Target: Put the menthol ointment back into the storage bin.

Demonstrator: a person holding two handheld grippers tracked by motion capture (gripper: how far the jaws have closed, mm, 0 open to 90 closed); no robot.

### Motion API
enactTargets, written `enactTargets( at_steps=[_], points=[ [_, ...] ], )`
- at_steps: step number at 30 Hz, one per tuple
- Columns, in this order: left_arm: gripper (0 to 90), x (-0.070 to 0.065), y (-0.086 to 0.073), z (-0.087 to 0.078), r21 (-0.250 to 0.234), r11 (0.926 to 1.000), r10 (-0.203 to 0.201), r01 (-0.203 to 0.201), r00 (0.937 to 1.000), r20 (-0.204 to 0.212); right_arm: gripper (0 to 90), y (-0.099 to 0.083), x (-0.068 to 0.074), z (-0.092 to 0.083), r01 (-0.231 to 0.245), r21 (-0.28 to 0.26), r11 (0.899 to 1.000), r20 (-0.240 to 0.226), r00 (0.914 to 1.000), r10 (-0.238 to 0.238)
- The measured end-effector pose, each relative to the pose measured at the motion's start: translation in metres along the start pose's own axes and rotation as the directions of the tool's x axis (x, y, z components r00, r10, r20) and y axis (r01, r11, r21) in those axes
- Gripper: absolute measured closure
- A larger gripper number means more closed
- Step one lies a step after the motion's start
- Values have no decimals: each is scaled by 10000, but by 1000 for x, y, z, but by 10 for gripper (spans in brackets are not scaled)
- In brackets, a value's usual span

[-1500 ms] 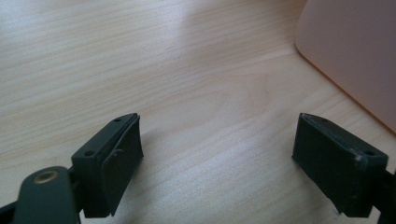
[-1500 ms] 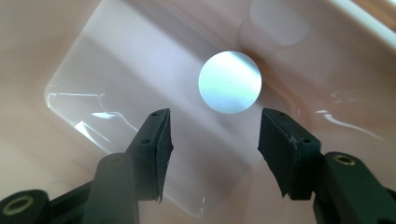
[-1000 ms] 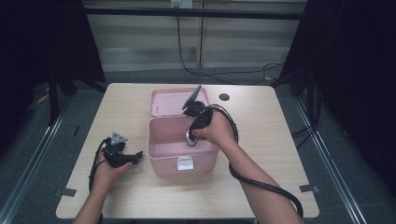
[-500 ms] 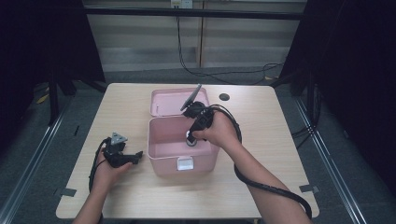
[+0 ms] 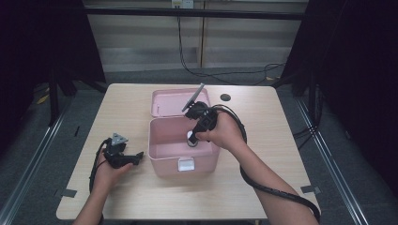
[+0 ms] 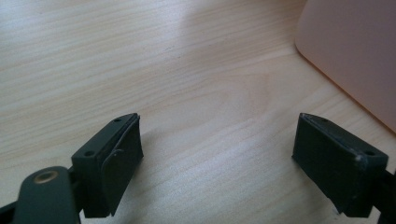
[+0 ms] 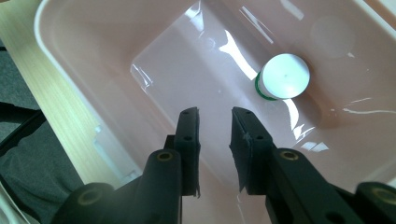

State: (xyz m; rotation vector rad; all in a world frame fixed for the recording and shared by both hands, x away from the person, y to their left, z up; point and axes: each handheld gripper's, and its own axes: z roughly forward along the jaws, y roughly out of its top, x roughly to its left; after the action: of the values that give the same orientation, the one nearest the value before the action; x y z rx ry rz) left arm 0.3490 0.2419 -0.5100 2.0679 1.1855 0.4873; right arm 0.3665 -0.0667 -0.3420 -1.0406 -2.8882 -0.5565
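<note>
In the high view, the right hand-held gripper point(image 5: 193, 137) and the hand around it cover part of the small white-capped jar point(image 5: 192, 138) inside the pink box point(image 5: 164, 154). The left gripper view cuts the box off at its right edge. The dark spot point(image 5: 225, 97) on the counter point(image 5: 263, 187) is too small to identify.

Both tongs black, flat rectangular pads, brass-ringed screw holes; grey three-cornered plate on left tongs point(image 5: 123, 157); black cables trailing.
</note>
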Motion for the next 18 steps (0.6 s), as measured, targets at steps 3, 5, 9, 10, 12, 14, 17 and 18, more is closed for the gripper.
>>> enactTargets(
  at_steps=[3,5,9,10,12,14,17,18],
  points=[
    [153,0,0,0,1,10000,4,-4,10000,0,751,0,3,-3,90,-81,9999,-32,10000,-91],
    [153,0,0,0,-1,10000,0,0,10000,0,756,-1,5,-4,197,-29,9998,13,9998,-197],
    [153,0,0,0,2,10000,2,-2,10000,1,785,-2,9,-6,355,-25,9994,-35,9994,-355],
    [153,0,0,0,6,10000,23,-23,10000,-14,791,-2,10,-6,387,-41,9992,-18,9992,-388],
    [153,0,0,0,2,10000,5,-5,10000,0,802,-3,12,-8,453,-95,9989,-53,9990,-453],
    [153,0,0,0,3,10000,21,-21,10000,-14,820,-3,15,-10,432,-189,9989,-164,9989,-435],
    [153,0,0,0,2,10000,3,-3,10000,0,847,-4,17,-13,624,-270,9977,-193,9978,-629],
    [153,0,0,0,10,10000,0,0,10000,-1,857,-4,18,-14,660,-258,9975,-217,9975,-665]
  ],
)
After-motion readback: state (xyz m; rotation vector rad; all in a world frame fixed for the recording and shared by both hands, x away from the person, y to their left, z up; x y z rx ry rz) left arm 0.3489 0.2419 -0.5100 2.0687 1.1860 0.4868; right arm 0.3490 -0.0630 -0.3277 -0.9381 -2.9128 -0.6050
